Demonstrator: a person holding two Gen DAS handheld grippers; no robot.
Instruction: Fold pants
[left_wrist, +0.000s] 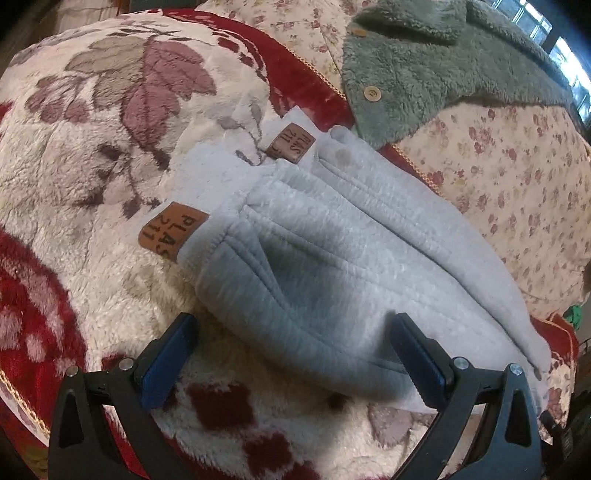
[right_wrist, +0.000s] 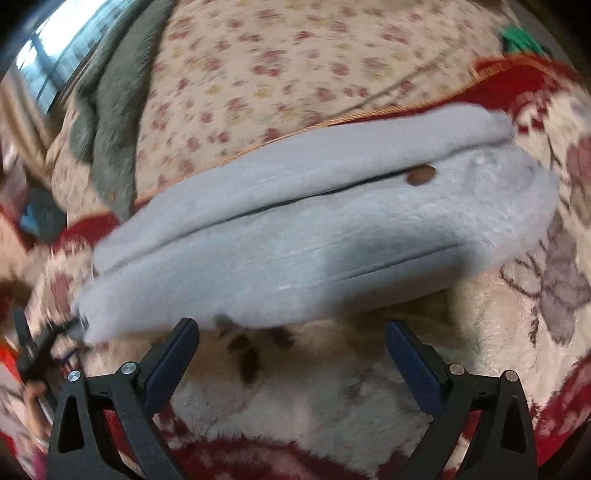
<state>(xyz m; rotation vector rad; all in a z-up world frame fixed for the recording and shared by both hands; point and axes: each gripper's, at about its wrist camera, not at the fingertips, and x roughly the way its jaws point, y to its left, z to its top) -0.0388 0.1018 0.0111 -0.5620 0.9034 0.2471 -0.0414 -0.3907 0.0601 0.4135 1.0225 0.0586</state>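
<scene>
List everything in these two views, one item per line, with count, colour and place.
pants: one, light grey, folded on the fleece blanket, ahead of both grippers.
leather patches: two, brown, on the pants' ends in the left wrist view.
fleece blanket: one, cream and red with leaf print, under the pants.
floral sheet: one, cream with red flowers, beyond the pants.
fleece jacket: one, grey-green with buttons, on the floral sheet.
left gripper: one, black with blue pads, open.
right gripper: one, black with blue pads, open.

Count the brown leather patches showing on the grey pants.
2 in the left wrist view: one patch on the nearer cuff of the grey pants, the other patch on the farther cuff behind it. More may be hidden in the folds.
</scene>
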